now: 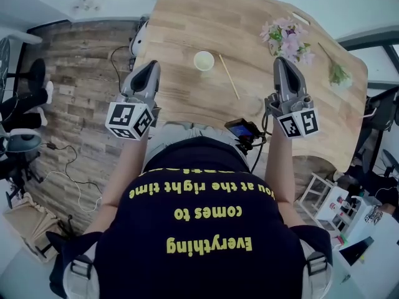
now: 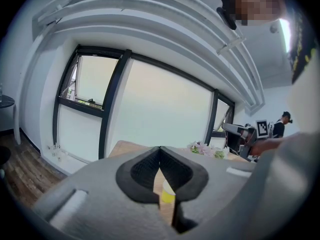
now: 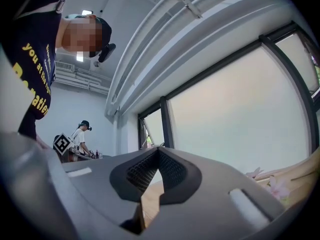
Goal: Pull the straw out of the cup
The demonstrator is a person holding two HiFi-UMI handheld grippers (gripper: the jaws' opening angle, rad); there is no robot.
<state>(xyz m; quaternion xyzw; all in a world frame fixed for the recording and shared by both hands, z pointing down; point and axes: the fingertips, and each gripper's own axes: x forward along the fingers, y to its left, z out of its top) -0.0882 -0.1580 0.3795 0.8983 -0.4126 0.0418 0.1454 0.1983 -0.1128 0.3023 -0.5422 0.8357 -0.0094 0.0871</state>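
Observation:
A pale cup [image 1: 203, 60] stands on the wooden table [image 1: 187, 23]. A thin tan straw [image 1: 228, 76] lies flat on the wood just right of the cup, outside it. My left gripper [image 1: 151, 65] hovers over the table's near left edge, left of the cup, with its jaw tips touching and nothing between them. In the left gripper view [image 2: 160, 148] the yellowish cup [image 2: 167, 196] shows through the gap behind the tips. My right gripper [image 1: 282, 60] is raised at the right, beyond the straw, shut and empty. Its view [image 3: 158, 149] shows jaws meeting against the windows.
Pink flowers [image 1: 288, 37] and a green sprig [image 1: 338, 72] lie at the table's far right. A small black device with a cable [image 1: 242, 129] sits at the near edge by the person's body. Another person stands at a bench [image 3: 80, 136] in the distance.

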